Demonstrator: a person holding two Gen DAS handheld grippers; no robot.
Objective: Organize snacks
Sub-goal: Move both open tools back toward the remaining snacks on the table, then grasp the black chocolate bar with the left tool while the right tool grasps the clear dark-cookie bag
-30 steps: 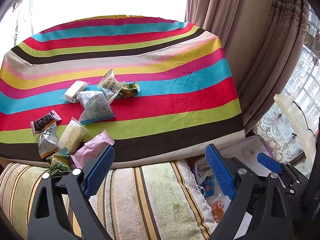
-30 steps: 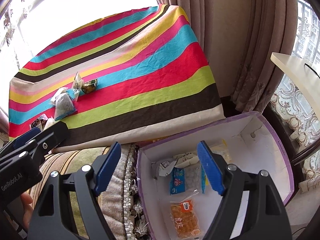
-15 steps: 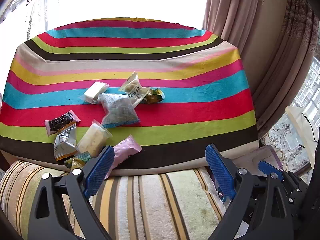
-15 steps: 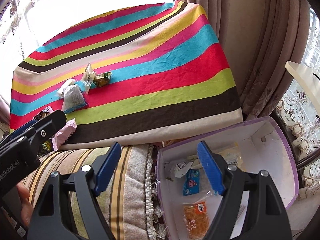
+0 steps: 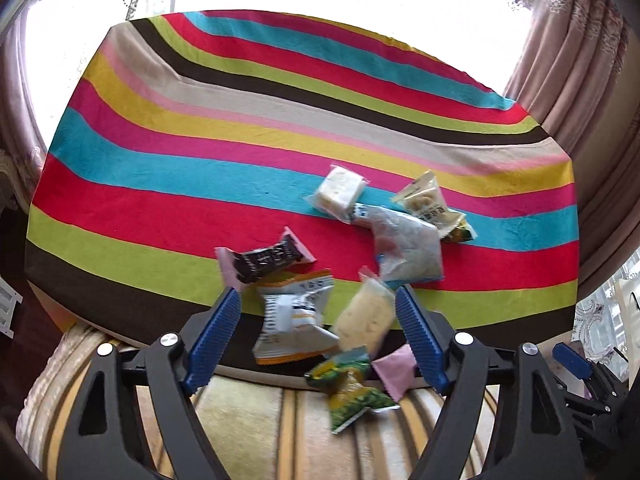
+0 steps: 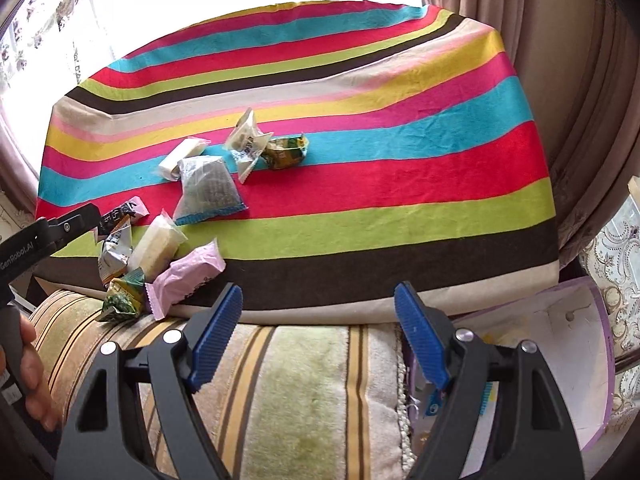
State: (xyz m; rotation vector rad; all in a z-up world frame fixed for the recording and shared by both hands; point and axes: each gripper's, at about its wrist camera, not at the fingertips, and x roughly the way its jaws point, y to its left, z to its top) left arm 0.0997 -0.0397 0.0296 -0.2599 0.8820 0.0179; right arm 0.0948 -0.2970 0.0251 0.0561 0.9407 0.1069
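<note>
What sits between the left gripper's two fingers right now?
In the left wrist view, the left gripper frames a white-and-orange packet and a pale clear-wrapped snack; its jaws have just been closing, with neither gripped.

Bare striped cloth [image 6: 400, 184] beside snacks [image 6: 160, 248]

The pink packet [image 5: 394, 368] lies half hidden behind the left gripper's [image 5: 316, 336] right-hand jaw; packets between those jaws are motion-blurred. The right gripper's [image 6: 318, 336] right-hand jaw covers most of the box [image 6: 576, 320]
</note>
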